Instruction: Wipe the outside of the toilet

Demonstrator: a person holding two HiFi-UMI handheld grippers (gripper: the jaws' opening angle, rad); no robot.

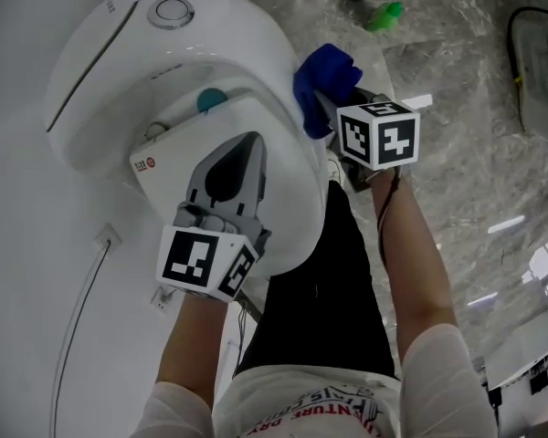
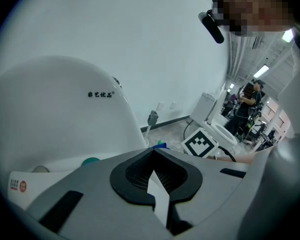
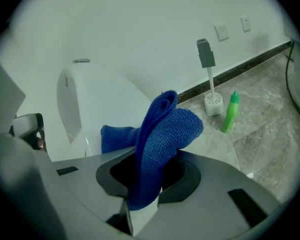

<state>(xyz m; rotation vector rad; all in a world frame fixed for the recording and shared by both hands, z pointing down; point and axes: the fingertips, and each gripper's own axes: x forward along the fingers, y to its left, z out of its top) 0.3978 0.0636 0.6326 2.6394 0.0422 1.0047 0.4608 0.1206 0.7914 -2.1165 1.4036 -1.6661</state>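
Note:
The white toilet (image 1: 256, 62) fills the upper left of the head view, lid down, with a round flush button (image 1: 171, 12) on the tank. My left gripper (image 1: 249, 144) hovers over the lid, shut with nothing in it; the left gripper view shows its jaws (image 2: 152, 176) closed in front of the toilet (image 2: 55, 114). My right gripper (image 1: 324, 108) is shut on a folded blue cloth (image 1: 321, 76) held against the toilet's right side. In the right gripper view the cloth (image 3: 162, 129) stands up out of the gripper (image 3: 145, 184), with the toilet (image 3: 100, 104) just behind it.
A toilet brush in its holder (image 3: 210, 84) and a green bottle (image 3: 230, 111) stand by the wall on the marble floor. A white hose (image 1: 82, 308) runs down the wall at left. A black cable (image 1: 516, 53) lies at far right. My legs stand below the bowl.

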